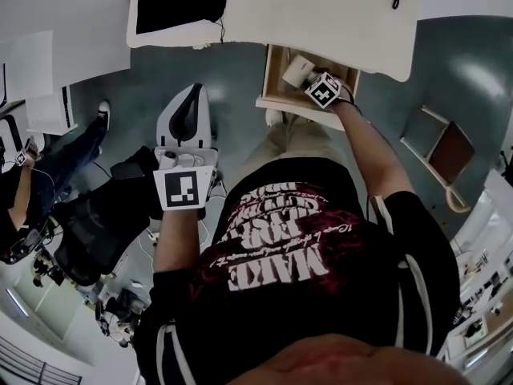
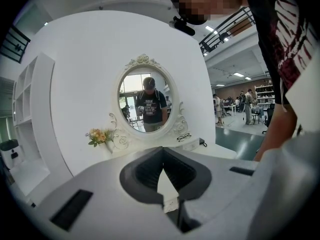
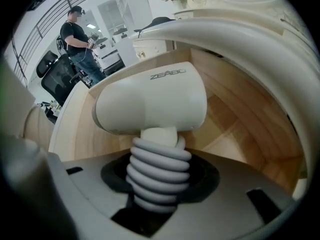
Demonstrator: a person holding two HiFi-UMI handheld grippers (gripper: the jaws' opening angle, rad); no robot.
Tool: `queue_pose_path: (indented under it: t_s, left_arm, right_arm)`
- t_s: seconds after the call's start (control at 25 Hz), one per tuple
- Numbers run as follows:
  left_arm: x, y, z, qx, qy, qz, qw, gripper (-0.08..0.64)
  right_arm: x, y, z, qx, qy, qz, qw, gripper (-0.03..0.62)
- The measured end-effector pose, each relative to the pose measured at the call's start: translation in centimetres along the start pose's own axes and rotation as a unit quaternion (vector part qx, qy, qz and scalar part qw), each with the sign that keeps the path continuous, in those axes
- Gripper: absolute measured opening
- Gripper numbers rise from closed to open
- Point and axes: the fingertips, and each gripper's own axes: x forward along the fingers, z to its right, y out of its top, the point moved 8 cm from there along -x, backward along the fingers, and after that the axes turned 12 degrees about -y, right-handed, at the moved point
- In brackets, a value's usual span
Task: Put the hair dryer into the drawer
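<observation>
Hair dryer (image 3: pixel 150 101): cream, smooth matte plastic, stubby rounded barrel, raised lettering on side; handle wound in thick grey cord, ribbed coils stacked like spring. Sat inside open drawer (image 3: pixel 235 119), above its floor; contact with floor unclear.

Drawer: pale grained wood, boxy, pulled out from under white curved-edge worktop (image 1: pixel 321 14).

Right gripper (image 3: pixel 157 169): fingers (image 3: pixel 112 176) clamped on coiled handle, barrel ahead of them.

Left gripper (image 2: pixel 162 171): held out left of drawer, dark ridged fingers (image 2: pixel 142 171) tip to tip, nothing between.
</observation>
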Motion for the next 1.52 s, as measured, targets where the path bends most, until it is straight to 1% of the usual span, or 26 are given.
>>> queue_pose_path:
  t_s: [0.16,0.36,0.48,0.52,0.6,0.68,0.72,0.8,0.92,1.04,1.12,1.2,1.28,1.36,1.44,1.52]
  left_arm:
    - [-0.1,0.2,0.1,0.006,0.001,0.002,1.0,0.003]
    - [-0.3,0.3,0.3,0.005,-0.001,0.003,1.0,0.003]
    - [-0.6,0.6,0.2,0.01,0.0,0.01,0.9999,0.003]
    - [-0.7,0.7,0.2,0.012,-0.001,0.013,0.9998,0.003]
    - [-0.9,1.1,0.2,0.011,0.0,0.019,0.9998,0.003]
    - [-1.1,1.4,0.3,0.016,-0.002,0.028,0.9995,0.003]
    - [-1.2,1.5,0.3,0.021,-0.003,0.035,0.9991,0.003]
    - [-1.5,1.6,0.2,0.026,-0.005,0.045,0.9987,0.003]
    - [-1.8,1.6,0.0,0.014,-0.006,0.047,0.9988,0.003]
    - [-2.1,2.1,0.1,0.012,-0.015,0.058,0.9981,0.003]
    - [-2.3,2.7,0.2,0.017,-0.021,0.067,0.9974,0.003]
    - [-2.5,3.1,0.3,0.021,-0.022,0.074,0.9968,0.003]
    - [-2.7,3.3,0.2,0.018,-0.02,0.082,0.9963,0.003]
    - [-3.0,3.4,0.0,0.009,-0.023,0.092,0.9955,0.003]
    - [-3.3,3.4,-0.1,-0.002,-0.031,0.104,0.9941,0.003]
    - [-3.6,3.5,-0.1,-0.011,-0.041,0.118,0.9921,0.003]
  right_arm:
    - [0.7,0.0,0.1,0.005,-0.003,-0.012,1.0,0.196]
    - [0.9,0.0,0.4,0.009,-0.011,-0.015,1.0,0.196]
    - [1.1,0.4,0.4,0.009,-0.008,-0.025,1.0,0.202]
    - [1.1,0.5,0.4,0.015,-0.002,-0.03,0.999,0.213]
    - [1.1,0.3,0.3,0.029,0.011,-0.041,0.999,0.255]
    - [0.8,-0.3,0.5,0.035,0.008,-0.055,0.998,0.291]
    - [0.5,-0.4,0.6,0.034,0.004,-0.051,0.998,0.301]
    - [-0.4,-0.2,0.8,0.031,-0.004,-0.031,0.999,0.299]
    - [-1.8,0.2,1.1,0.034,-0.011,-0.013,0.999,0.299]
    - [-3.2,-0.4,1.2,0.06,-0.015,-0.029,0.998,0.301]
    - [-4.3,-0.4,1.1,0.079,-0.014,-0.025,0.996,0.299]
    - [-5.4,-0.2,0.9,0.089,-0.019,-0.011,0.996,0.29]
    - [-6.4,-0.2,0.6,0.1,-0.022,0.007,0.995,0.258]
    - [-7.9,0.2,0.6,0.105,-0.043,0.043,0.993,0.22]
    - [-10.2,0.8,0.6,0.115,-0.072,0.091,0.987,0.148]
    - [-13.3,1.4,0.7,0.14,-0.101,0.143,0.975,0.051]
